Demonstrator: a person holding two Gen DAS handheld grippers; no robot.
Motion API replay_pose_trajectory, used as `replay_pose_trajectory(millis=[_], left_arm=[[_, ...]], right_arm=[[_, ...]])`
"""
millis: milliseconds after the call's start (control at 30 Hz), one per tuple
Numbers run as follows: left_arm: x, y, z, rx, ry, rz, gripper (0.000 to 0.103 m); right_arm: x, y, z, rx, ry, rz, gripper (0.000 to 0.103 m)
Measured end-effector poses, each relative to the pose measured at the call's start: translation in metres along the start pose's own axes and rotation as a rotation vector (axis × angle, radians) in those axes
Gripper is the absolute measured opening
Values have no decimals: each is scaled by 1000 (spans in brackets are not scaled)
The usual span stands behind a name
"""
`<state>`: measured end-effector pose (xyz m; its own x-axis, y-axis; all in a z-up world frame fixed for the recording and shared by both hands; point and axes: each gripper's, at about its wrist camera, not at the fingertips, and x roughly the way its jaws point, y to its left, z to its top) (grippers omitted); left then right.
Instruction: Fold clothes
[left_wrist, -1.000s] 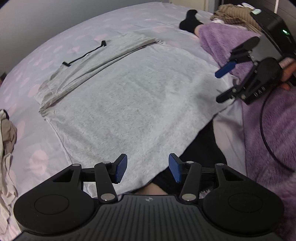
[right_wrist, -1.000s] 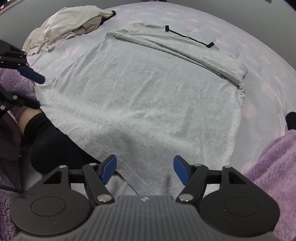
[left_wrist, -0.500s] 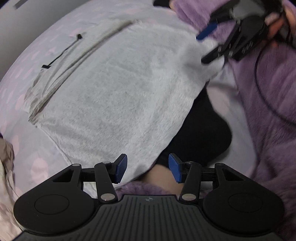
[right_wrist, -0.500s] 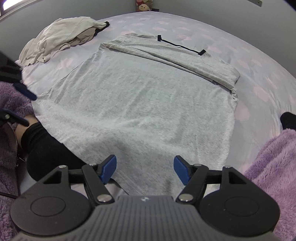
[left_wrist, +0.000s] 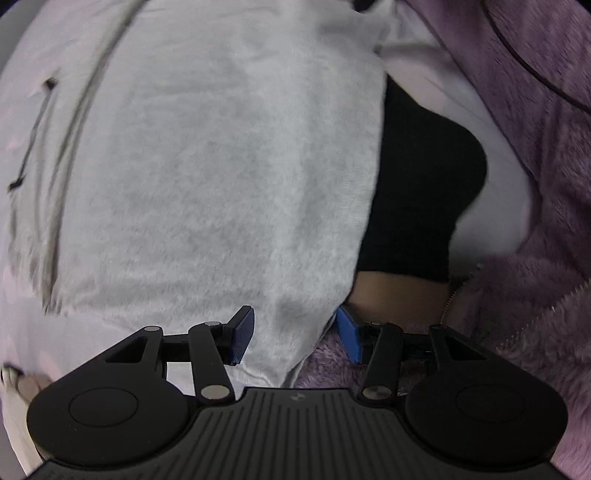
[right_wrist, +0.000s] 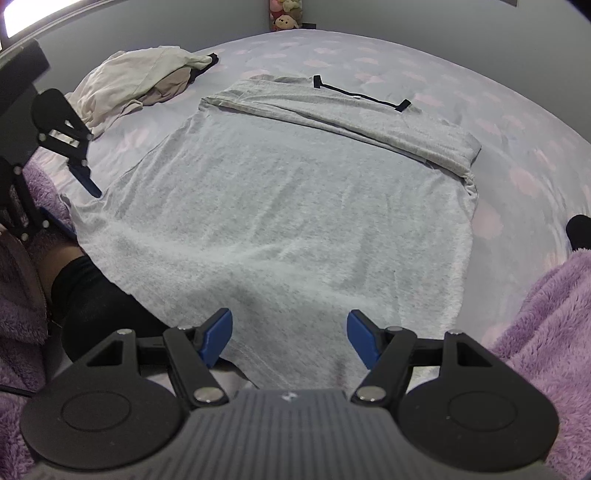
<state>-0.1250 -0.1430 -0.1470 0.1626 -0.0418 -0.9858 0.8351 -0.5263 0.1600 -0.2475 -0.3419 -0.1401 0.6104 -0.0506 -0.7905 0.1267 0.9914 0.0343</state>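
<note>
A grey garment lies spread flat on the bed, its far edge folded over, with a black strap on the fold. My left gripper points down at the garment's near left corner. That corner lies in the gap between the blue pads, and the jaws stand apart, open. The right wrist view shows this gripper at the left edge. My right gripper hovers open over the near hem, nothing between its fingers.
The bed sheet is lavender with pink spots. A heap of beige clothes lies at the far left. A person's leg in a black sock and a purple fleece border the near edge. Plush toys sit at the back.
My left gripper has sunk and rolled to point down at the garment's near corner, and the right gripper has dropped out of its view. The right gripper has stayed put.
</note>
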Motion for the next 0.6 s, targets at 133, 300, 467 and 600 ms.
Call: replay_pose_trajectory(millis=[133, 300, 467, 600], left_arm=[[9, 5, 10, 55, 57, -64, 44], [25, 18, 19, 39, 128, -146, 42], [34, 9, 18, 22, 142, -151, 14], [36, -1, 11, 0, 125, -125, 8]], right_arm=[[0, -6, 0, 33, -6, 21, 72], [1, -7, 1, 50, -4, 29, 72], [1, -8, 0, 53, -4, 34, 72], [2, -8, 1, 49, 3, 38, 72]])
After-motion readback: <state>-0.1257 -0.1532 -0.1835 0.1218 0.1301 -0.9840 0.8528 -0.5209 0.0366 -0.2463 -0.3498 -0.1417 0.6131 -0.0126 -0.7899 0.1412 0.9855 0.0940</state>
